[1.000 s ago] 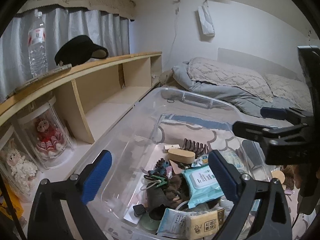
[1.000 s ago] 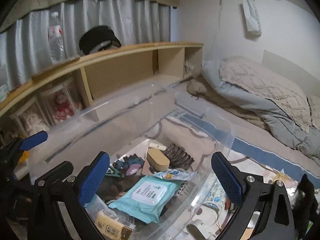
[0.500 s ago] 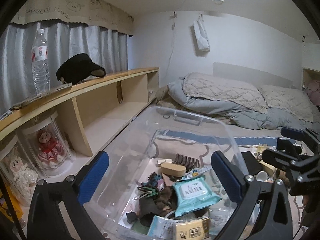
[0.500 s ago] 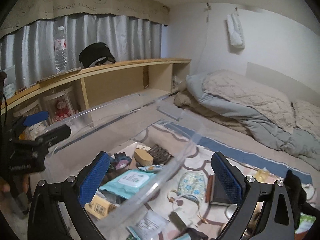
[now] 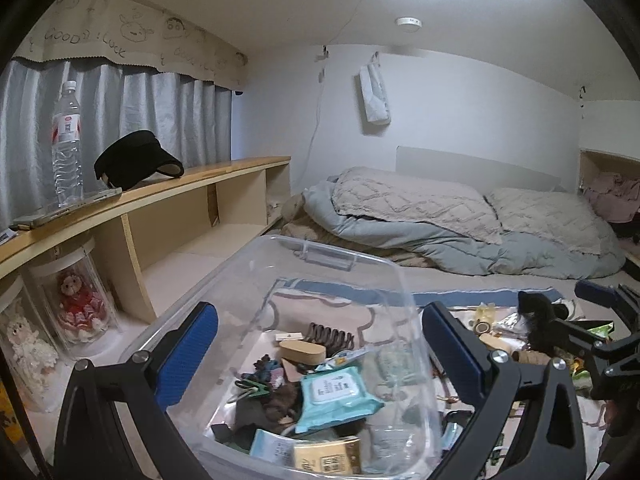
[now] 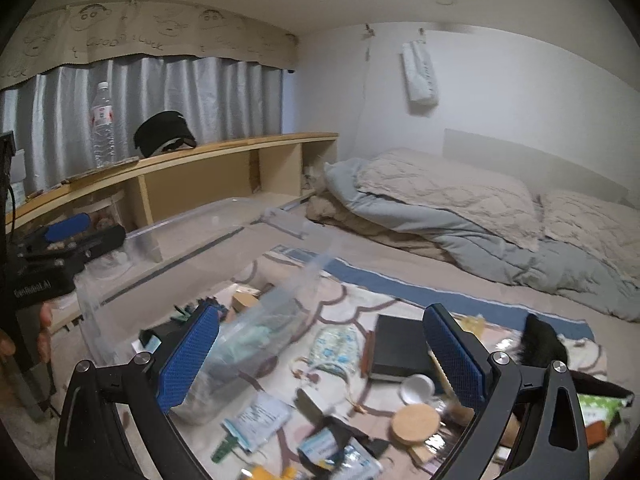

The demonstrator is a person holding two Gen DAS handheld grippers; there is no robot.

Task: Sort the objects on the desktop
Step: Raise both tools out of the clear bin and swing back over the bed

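Both hand-held grippers empty, jaws spread wide. Left hand-held gripper [image 5: 320,364] hangs over the clear plastic bin [image 5: 332,258]; right hand-held gripper [image 6: 320,360] hangs over the loose clutter on the patterned mat [image 6: 352,292] to the bin's right. All of this sits on a bed, not a bench; bedding is piled at the far end.

Bin contents: teal wet-wipes pack [image 5: 334,394], tan oval case [image 5: 302,352], brown claw hair clip [image 5: 330,334], a green binder clip [image 5: 252,388], some dark soft items I cannot identify, a yellow-tan packet [image 5: 326,458] at the near wall.

Still out on the mat: black notebook [image 6: 400,344], cork lid [image 6: 414,420], small white cap [image 6: 418,386], printed face mask [image 6: 334,344], flat white sachets [image 6: 258,420], green packet [image 6: 600,406] at far right. A black furry item [image 6: 540,340] lies beyond the right finger; nature unclear. Near foreground is motion-blurred.

Handling judgements:
- Notebook: stiff and probably the heaviest piece. It lies flat, so pinch across a spine or corner edge after tipping it up.
- Cork lid: light, grippy, rigid. Take it across its diameter.
- White cap: small, smooth, may skate away. Close on it slowly.
- Mask, sachets: limp and thin. Pinch a raised fold or an edge; they will droop.
- Wipes pack: soft, slick film; squeeze mid-body.

Bin walls look thin and flexible, so keep the fingers off the rim.
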